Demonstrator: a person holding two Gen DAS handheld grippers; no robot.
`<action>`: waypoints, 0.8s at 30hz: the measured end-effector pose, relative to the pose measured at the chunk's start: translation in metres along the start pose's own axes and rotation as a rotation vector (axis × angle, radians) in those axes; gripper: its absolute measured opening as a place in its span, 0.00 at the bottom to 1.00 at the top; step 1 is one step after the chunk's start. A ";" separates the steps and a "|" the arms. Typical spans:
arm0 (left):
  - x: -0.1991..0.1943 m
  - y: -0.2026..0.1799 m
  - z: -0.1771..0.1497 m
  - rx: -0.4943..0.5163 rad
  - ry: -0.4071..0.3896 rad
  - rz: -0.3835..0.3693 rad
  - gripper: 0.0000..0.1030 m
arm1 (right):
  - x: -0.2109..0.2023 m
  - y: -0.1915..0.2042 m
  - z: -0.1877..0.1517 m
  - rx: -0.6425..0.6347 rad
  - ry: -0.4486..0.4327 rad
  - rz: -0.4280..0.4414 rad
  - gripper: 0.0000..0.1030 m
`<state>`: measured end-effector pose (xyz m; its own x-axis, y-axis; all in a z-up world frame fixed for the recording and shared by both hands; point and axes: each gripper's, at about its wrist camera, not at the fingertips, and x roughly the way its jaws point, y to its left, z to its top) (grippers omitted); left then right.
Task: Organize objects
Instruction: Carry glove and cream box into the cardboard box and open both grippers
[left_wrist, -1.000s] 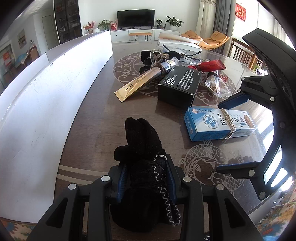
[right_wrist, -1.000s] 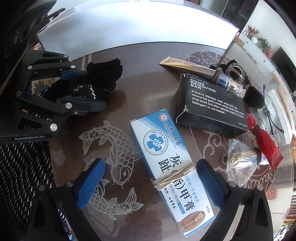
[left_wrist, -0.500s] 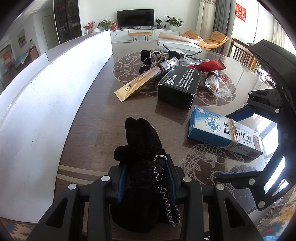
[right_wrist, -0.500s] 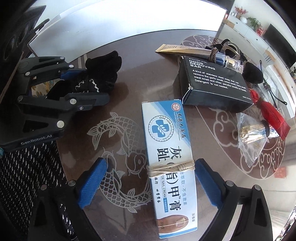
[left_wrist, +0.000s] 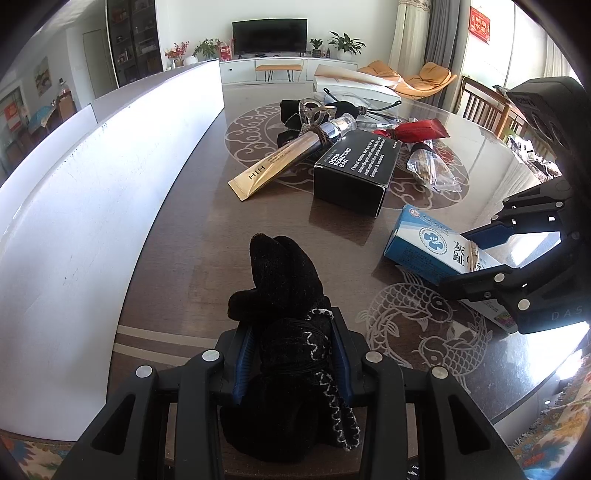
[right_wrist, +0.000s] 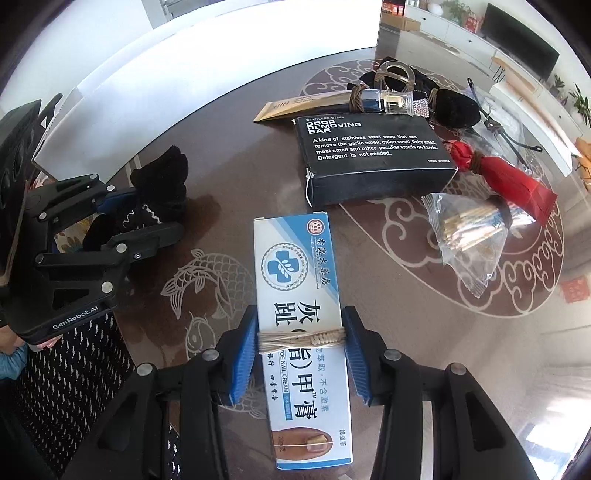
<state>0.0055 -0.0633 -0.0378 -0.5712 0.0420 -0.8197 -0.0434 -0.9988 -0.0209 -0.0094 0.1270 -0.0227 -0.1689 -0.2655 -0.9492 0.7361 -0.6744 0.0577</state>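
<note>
My right gripper (right_wrist: 301, 343) is closing on a blue and white nail cream box (right_wrist: 295, 266) tied with twine. Its blue pads touch both long sides at the twine. From the left wrist view, the same box (left_wrist: 424, 243) sits low over the table at the right, between the right gripper's (left_wrist: 471, 258) fingers. My left gripper (left_wrist: 291, 332) is shut on a black knitted glove (left_wrist: 284, 273), whose fingers stick out ahead onto the dark table (left_wrist: 207, 258). In the right wrist view the left gripper (right_wrist: 147, 214) and glove (right_wrist: 162, 181) are at the left.
Beyond the nail cream box lie a black odor-removing-bar box (right_wrist: 373, 155), a gold tube (right_wrist: 306, 105), a red tassel (right_wrist: 513, 181) and a clear bag of sticks (right_wrist: 469, 236). A white board (left_wrist: 74, 206) stands along the table's left side. The table's edge curves close at the lower right.
The right gripper's jaws went from wide apart to touching the nail cream box's sides, and the gripper rolled into line with the box. The left gripper and glove stayed put.
</note>
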 end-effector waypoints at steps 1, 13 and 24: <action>0.000 0.000 0.000 0.000 -0.001 0.000 0.35 | -0.002 -0.002 -0.004 0.010 -0.002 0.001 0.44; -0.005 0.007 -0.006 -0.041 -0.022 -0.044 0.35 | 0.012 0.035 0.022 -0.131 0.068 -0.057 0.47; -0.030 0.011 0.000 -0.102 -0.088 -0.116 0.35 | -0.030 0.013 0.005 0.074 -0.073 0.041 0.43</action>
<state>0.0218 -0.0759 -0.0136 -0.6369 0.1544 -0.7554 -0.0325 -0.9842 -0.1738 0.0022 0.1232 0.0084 -0.1886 -0.3416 -0.9207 0.6936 -0.7101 0.1214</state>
